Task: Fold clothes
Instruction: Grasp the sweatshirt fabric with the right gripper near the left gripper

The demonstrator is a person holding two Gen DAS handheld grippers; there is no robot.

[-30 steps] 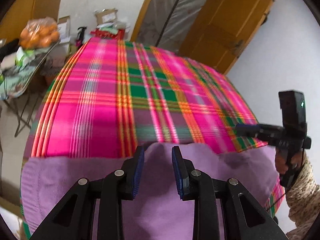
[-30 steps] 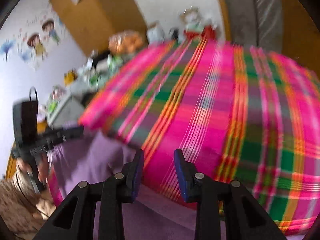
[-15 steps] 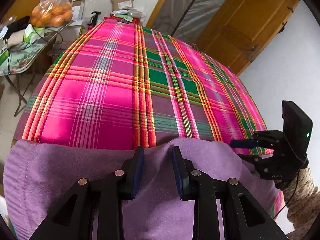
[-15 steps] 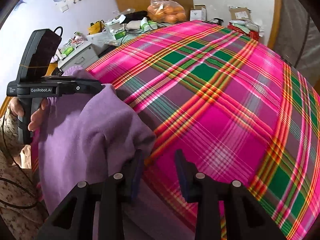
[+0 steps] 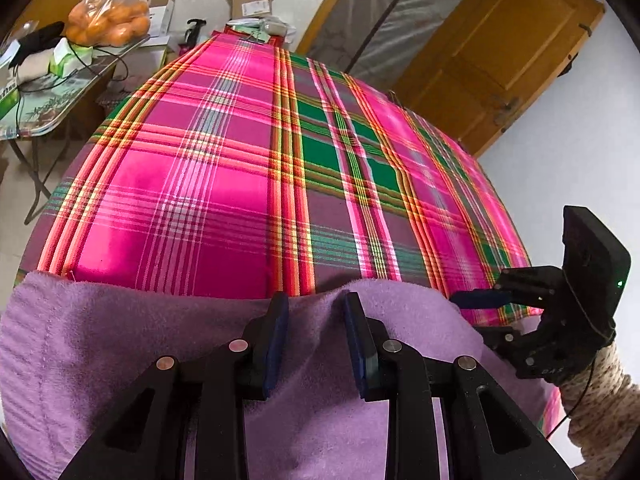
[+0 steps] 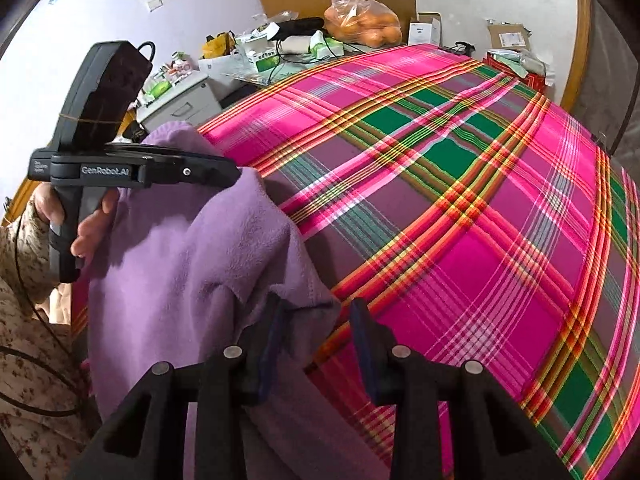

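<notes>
Purple fleece garment bunched, soft, draped on plaid bedspread.

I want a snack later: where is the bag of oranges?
The bag of oranges sits on the cluttered side table at upper left of the left wrist view, beyond the plaid bed.

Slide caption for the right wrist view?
Purple fleece garment draped between two handheld grippers over a pink plaid bed cover.

Ahead of me the plaid bedcover lies bare and open, while the cluttered side table crowds its far left edge.
</notes>
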